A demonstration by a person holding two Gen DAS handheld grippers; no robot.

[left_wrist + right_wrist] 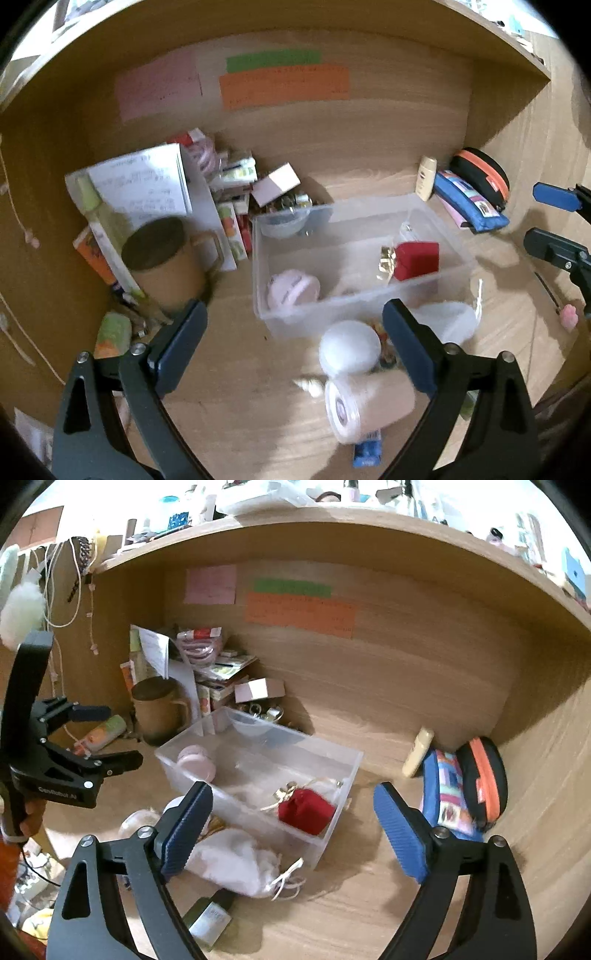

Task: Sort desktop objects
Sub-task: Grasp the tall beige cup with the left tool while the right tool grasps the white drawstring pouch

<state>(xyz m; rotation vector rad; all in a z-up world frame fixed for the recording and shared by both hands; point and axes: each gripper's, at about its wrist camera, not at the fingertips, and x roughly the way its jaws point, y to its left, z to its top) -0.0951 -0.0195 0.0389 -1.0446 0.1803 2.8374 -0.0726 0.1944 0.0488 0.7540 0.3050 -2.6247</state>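
A clear plastic bin (458,275) (328,843) stands on the wooden desk. It holds a red box (415,260) (306,810), a gold item (387,260) and a pink round case (291,291) (197,762). My left gripper (295,349) is open and empty above the desk in front of the bin, near a white ball (349,347) and a paper roll (365,408). My right gripper (291,829) is open and empty over the bin's near right corner. A white drawstring pouch (236,864) (448,319) lies in front of the bin.
A brown mug (166,262) (157,710), papers and small boxes (236,221) crowd the back left corner. A blue pouch (447,794) (469,203), a black-orange case (484,779) and a cream tube (417,753) lie at the back right. A green bottle (210,917) lies near the front.
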